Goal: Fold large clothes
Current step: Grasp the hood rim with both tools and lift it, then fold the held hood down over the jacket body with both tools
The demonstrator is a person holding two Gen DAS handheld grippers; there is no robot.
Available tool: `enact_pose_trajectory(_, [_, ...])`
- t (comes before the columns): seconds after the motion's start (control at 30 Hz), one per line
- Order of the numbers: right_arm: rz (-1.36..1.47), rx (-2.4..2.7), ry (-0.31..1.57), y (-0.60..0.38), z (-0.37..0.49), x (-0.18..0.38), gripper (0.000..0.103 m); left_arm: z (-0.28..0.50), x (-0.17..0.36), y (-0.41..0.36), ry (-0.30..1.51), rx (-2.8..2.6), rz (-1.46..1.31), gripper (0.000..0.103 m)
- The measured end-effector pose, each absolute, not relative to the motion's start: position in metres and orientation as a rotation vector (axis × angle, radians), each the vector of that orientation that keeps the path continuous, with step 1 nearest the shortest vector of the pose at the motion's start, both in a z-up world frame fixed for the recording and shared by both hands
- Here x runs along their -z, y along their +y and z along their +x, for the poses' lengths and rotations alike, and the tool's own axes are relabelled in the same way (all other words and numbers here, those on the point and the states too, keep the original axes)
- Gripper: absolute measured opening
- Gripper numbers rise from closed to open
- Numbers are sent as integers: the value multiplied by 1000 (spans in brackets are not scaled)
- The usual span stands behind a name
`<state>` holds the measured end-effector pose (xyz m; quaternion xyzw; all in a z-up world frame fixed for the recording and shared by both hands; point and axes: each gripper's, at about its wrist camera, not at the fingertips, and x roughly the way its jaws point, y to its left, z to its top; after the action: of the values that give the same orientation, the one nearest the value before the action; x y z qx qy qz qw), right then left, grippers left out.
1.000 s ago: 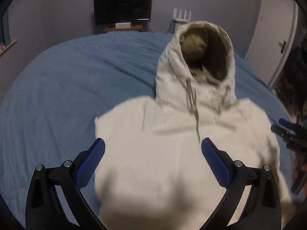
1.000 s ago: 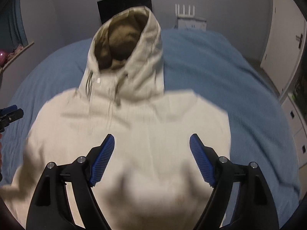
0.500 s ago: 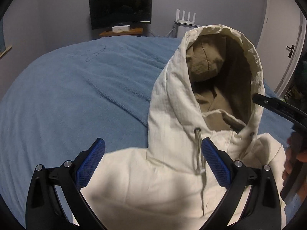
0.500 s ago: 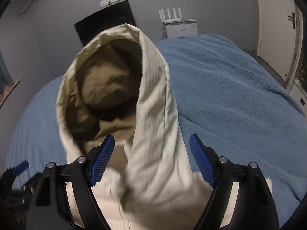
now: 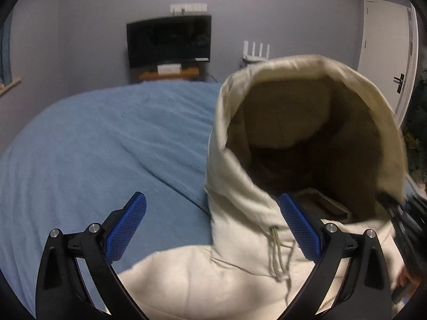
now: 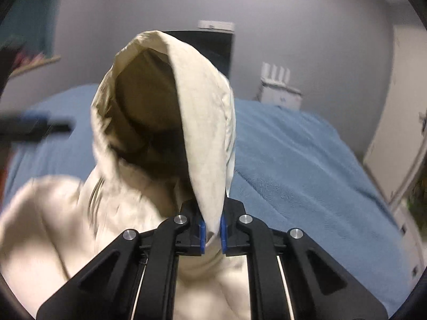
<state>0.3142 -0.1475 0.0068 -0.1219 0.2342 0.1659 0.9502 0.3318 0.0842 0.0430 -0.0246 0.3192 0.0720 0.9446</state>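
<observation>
Within the last half second the right gripper (image 6: pixel 210 230) has clenched the hood (image 6: pixel 202 138) edge at 6 o'clock, starting the fold, while the left gripper (image 5: pixel 213 229) stays released.

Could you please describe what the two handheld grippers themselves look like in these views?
Both match. The left gripper has a black frame with triangular cut-outs, silver round pivot bolts and blue fingers with a fine grid texture. The right gripper shows the same black linkage, silver bolts and blue pads, plus thin pale rods running along its body. No markings are readable.
</observation>
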Motion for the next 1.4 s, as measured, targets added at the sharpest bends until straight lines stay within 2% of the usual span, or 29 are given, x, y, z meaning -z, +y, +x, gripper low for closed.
enact_pose_trajectory(0.17, [-285,-417,453,-158,274,11,6,330,-41,80,625,-177,24,96])
enact_pose_trajectory(0.2, [-295,-424,451,-160,270,13,6,331,-40,77,626,-176,55,94])
enact_pose_trajectory(0.23, [-302,-428,454,-161,265,18,6,331,-39,73,627,-178,92,88])
enact_pose_trajectory(0.3, [-295,-430,468,-165,261,23,6,332,-38,66,627,-176,158,60])
enact_pose_trajectory(0.33, [-288,-431,475,-167,261,24,6,333,-37,62,638,-157,186,28])
enact_pose_trajectory(0.37, [-284,-425,475,-169,260,25,6,334,-36,60,656,-148,196,5])
enact_pose_trajectory(0.5, [-212,-417,485,-172,265,18,6,311,-45,62,625,-110,151,5])
enact_pose_trajectory(0.7, [-156,-478,523,-194,252,18,6,226,-53,61,586,-58,160,5])
enact_pose_trajectory(0.87, [-168,-537,533,-195,238,23,6,182,-12,70,694,-40,157,4])
enact_pose_trajectory(1.07, [-257,-561,565,-174,240,39,6,188,54,94,855,-45,133,1])
enact_pose_trajectory(1.2, [-287,-556,578,-168,245,46,6,196,56,103,858,-29,84,2])
enact_pose_trajectory(1.23, [-288,-554,578,-168,245,47,6,195,52,104,853,-17,75,15])
enact_pose_trajectory(1.27, [-288,-553,580,-167,246,48,6,192,49,104,851,-13,79,45])
enact_pose_trajectory(1.33, [-284,-552,581,-168,246,49,6,183,40,100,827,-23,113,73])
enact_pose_trajectory(1.4, [-276,-554,586,-170,246,49,6,174,32,93,832,43,139,74])
